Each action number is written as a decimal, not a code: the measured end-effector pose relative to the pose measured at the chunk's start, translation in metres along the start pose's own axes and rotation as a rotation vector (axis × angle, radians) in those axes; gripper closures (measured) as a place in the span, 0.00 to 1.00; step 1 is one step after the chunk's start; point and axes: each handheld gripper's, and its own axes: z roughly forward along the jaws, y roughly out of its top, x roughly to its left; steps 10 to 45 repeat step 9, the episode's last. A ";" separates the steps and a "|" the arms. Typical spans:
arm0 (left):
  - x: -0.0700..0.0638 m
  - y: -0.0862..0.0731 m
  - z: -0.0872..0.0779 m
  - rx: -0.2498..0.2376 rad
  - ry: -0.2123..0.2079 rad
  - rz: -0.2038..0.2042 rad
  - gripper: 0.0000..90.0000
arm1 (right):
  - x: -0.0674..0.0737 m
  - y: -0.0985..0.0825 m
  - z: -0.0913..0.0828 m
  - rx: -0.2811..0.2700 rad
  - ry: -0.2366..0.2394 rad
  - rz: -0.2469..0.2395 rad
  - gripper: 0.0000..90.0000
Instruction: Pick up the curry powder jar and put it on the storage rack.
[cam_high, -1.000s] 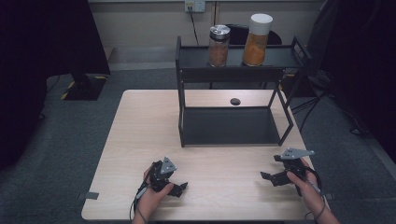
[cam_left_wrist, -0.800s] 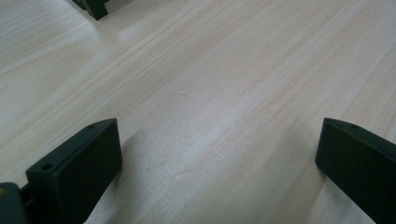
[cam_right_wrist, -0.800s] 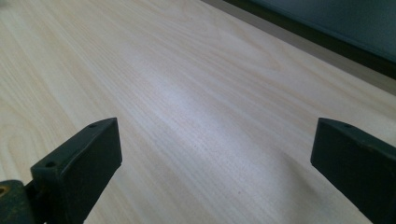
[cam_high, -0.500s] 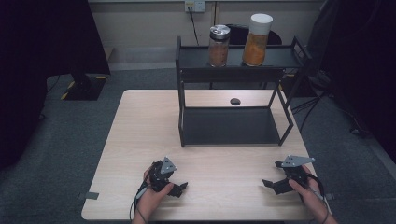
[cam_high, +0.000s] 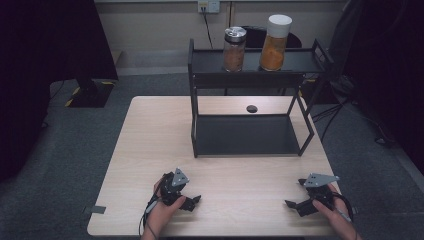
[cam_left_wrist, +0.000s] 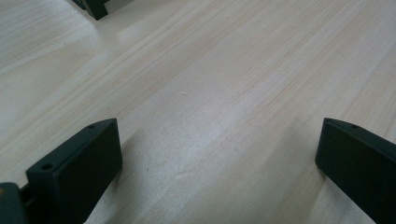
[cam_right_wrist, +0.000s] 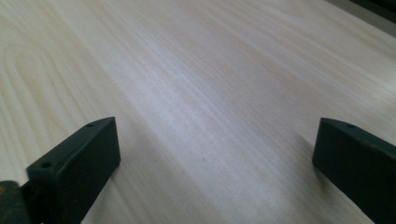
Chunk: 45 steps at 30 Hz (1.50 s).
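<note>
Item: two jars on the top shelf of a black rack at the desk's far side. Steel-lidded jar and taller white-capped jar, both upright, long axes vertical. Likely rigid, smooth, breakable; grip mid-body. Left hand-held gripper and right hand-held gripper: jaws wide apart, empty, near edge.

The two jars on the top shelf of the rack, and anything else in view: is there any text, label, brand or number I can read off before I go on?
None can be read.
Silver-lidded jar: no label visible, just brownish contents.
White-lidded jar: no label visible, orange contents.
Black rack: no markings visible.
Wall outlet: too small to tell any marking.
Left gripper and right gripper: no readable print; jaws open on bare table.
</note>
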 end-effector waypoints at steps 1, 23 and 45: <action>0.000 0.000 0.000 0.000 0.000 0.000 0.00 | 0.000 0.000 0.000 0.000 0.003 -0.005 0.00; -0.001 0.000 -0.001 0.001 0.006 -0.011 0.00 | 0.001 -0.004 -0.003 -0.001 0.017 -0.015 0.00; -0.001 0.000 -0.001 0.001 0.006 -0.011 0.00 | 0.001 -0.004 -0.003 -0.001 0.017 -0.015 0.00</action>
